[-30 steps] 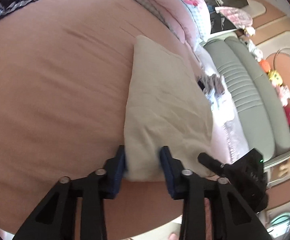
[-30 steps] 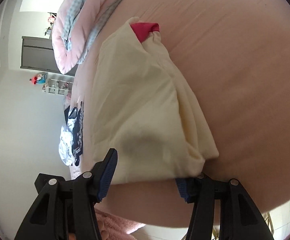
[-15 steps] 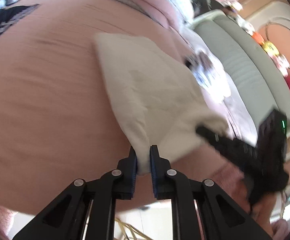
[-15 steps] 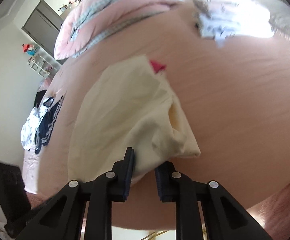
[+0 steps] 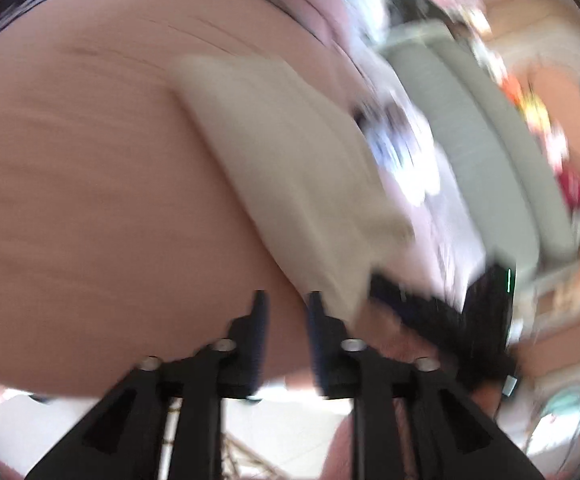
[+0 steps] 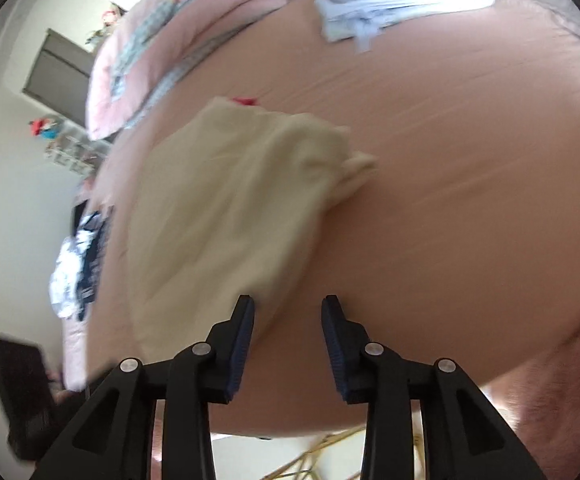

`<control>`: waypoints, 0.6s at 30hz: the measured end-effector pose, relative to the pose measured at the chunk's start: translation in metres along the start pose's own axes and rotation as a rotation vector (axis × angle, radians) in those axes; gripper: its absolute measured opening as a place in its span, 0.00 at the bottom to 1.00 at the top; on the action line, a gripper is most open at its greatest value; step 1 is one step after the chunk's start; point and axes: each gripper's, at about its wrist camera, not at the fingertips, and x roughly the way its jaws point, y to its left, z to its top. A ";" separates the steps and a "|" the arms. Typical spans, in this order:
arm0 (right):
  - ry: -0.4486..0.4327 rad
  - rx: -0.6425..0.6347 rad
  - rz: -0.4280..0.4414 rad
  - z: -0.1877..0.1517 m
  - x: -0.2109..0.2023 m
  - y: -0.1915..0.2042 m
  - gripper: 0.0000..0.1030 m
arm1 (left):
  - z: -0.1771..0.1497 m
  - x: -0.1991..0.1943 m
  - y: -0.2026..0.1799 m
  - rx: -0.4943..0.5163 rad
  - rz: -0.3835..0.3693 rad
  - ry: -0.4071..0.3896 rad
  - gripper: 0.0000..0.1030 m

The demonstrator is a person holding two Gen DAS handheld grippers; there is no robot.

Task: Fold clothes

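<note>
The cream garment lies folded flat on the pink bedsheet, a long pale slab running from about twelve o'clock of the right gripper up toward the eleven o'clock side of the right wrist view. A small red piece peeks out at its far end, and a looser bunch of folds sticks out on its one o'clock side.

The right gripper's jaws are spreading apart, with only bare sheet between them; the left pad sits just beside the garment's near edge, and blur hides whether it touches.

In the left wrist view, which is heavily blurred, the same garment stretches from eleven o'clock down toward the left gripper. Its near corner ends just at one o'clock of the tongs. The left gripper's jaws are also opening, and the gap between them shows sheet, not cloth. The right gripper's black body shows at three o'clock.

A pink quilt sits at the head of the bed, a pale patterned pile of clothes at one o'clock, and a dark-and-white garment at nine o'clock.
</note>
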 end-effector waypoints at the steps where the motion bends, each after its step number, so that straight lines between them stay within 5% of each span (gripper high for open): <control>1: -0.009 -0.005 0.021 0.001 0.005 0.004 0.39 | 0.010 0.000 0.011 -0.053 -0.037 -0.018 0.52; 4: -0.034 -0.018 0.059 0.004 0.018 0.010 0.50 | 0.032 0.009 0.020 -0.094 -0.101 -0.032 0.53; 7: -0.065 -0.068 0.044 0.002 0.023 0.011 0.50 | 0.048 0.034 0.015 -0.080 -0.061 0.000 0.53; 10: -0.077 -0.108 0.030 0.000 0.018 0.013 0.46 | 0.058 0.059 0.007 -0.100 -0.084 0.054 0.53; 13: -0.072 -0.096 0.038 0.004 0.020 0.007 0.36 | 0.068 0.065 0.000 -0.057 -0.082 0.026 0.52; 18: -0.086 -0.059 0.082 0.011 0.024 0.005 0.29 | 0.071 0.065 -0.005 -0.037 -0.049 -0.011 0.25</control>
